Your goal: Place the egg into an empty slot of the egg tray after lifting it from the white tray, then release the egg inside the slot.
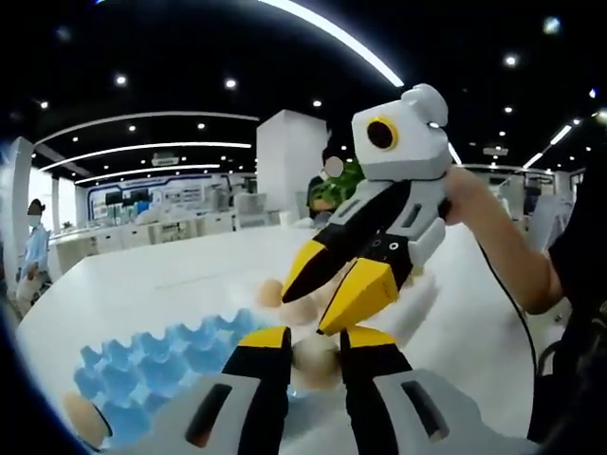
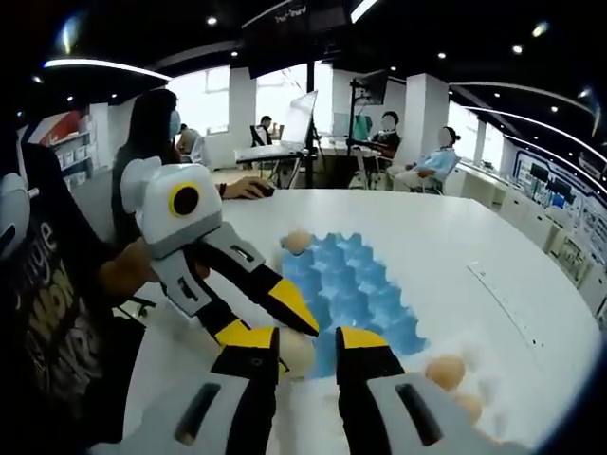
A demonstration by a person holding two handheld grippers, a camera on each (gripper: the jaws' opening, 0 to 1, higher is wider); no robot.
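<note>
On the white bench [image 2: 446,256], the blue egg tray [image 2: 356,284] has one egg [image 2: 296,241] at its far corner. My left gripper [image 1: 313,334] holds its jaws narrowly apart around an egg [image 1: 313,362] beside the tray's edge, though I cannot tell whether they grip it. My right gripper [image 2: 305,336] stands open, and the left gripper's yellow tips sit just ahead of it. Two more eggs [image 2: 446,372] lie near the tray's near corner.

Egg tray [image 2: 356,289] blue, eggs [image 2: 444,370] tan, table [image 2: 455,246] white, both grippers [image 1: 322,294] [image 2: 261,313] white-bodied with black jaws tipped yellow, yellow ring round each lens.
</note>
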